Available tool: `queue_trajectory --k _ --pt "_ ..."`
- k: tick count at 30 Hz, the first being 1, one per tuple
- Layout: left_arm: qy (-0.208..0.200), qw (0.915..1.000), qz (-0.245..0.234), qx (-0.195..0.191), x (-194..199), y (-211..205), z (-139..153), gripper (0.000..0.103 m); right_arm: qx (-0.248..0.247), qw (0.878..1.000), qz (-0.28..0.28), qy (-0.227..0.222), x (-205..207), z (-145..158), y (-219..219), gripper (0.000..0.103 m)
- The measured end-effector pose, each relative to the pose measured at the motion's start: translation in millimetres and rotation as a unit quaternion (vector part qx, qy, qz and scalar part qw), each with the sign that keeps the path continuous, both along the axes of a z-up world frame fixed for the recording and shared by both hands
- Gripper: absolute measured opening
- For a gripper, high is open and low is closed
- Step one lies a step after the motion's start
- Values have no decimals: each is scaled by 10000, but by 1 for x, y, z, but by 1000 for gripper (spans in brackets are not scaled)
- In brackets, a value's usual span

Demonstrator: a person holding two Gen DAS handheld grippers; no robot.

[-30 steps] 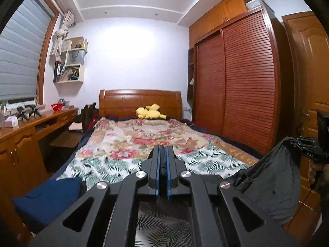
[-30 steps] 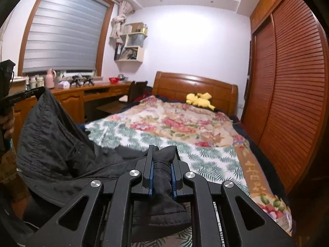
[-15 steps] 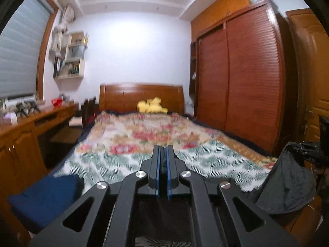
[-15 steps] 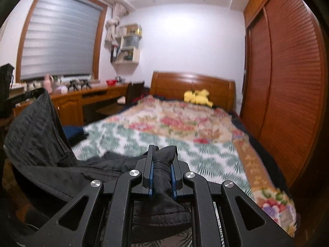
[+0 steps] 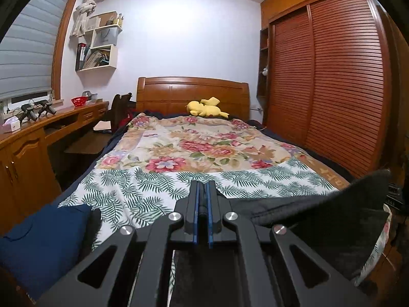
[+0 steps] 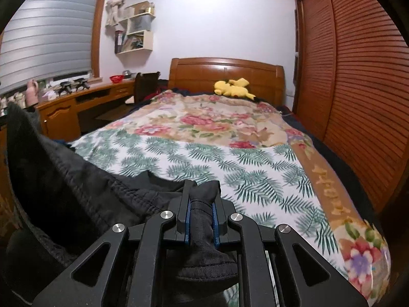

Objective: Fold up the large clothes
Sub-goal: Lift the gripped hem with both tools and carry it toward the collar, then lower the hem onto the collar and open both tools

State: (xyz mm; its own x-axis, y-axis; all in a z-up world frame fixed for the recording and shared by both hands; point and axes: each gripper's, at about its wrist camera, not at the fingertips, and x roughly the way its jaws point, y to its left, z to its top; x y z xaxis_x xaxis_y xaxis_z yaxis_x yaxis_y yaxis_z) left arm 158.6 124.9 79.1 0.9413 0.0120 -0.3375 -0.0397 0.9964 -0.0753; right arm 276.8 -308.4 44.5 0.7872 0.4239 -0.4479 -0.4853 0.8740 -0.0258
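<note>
Over the bed's (image 6: pixel 255 158) foot, at 6 o'clock, both jaws grip the black garment (image 6: pixel 76 184); lower it evenly, keeping its edge taut.

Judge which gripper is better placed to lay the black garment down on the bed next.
Neither clearly: left gripper and right gripper each pinch the black garment over the bed's near end.

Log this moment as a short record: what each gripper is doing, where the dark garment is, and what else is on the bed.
left gripper: shut on a thin fold of the black garment
right gripper: shut on a bunched edge of the same garment
garment position: held between both grippers over the foot of the bed
bed cover: floral and fern-print blanket
near headboard: yellow plush toy
foot of bed, left side: blue cushion
</note>
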Motion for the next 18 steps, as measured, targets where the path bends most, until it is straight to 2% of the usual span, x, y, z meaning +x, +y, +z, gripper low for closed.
queue_trajectory --k 3,7,12,15,18 --pt "-12 9999 75 -69 18 8 -4 3 473 9983 69 341 28 3 -2 11" --pt "31 9998 171 -114 40 17 -19 3 498 9982 -24 346 51 4 7 11" --pt "221 9994 -10 -254 66 23 -45 3 192 9985 -262 442 78 -14 19 11" --pt "247 9996 -1 -144 73 20 -61 3 -201 9980 -391 450 89 -33 29 11" --pt "228 9997 -26 -32 77 17 -72 3 -388 9968 -511 482 99 -48 33 11"
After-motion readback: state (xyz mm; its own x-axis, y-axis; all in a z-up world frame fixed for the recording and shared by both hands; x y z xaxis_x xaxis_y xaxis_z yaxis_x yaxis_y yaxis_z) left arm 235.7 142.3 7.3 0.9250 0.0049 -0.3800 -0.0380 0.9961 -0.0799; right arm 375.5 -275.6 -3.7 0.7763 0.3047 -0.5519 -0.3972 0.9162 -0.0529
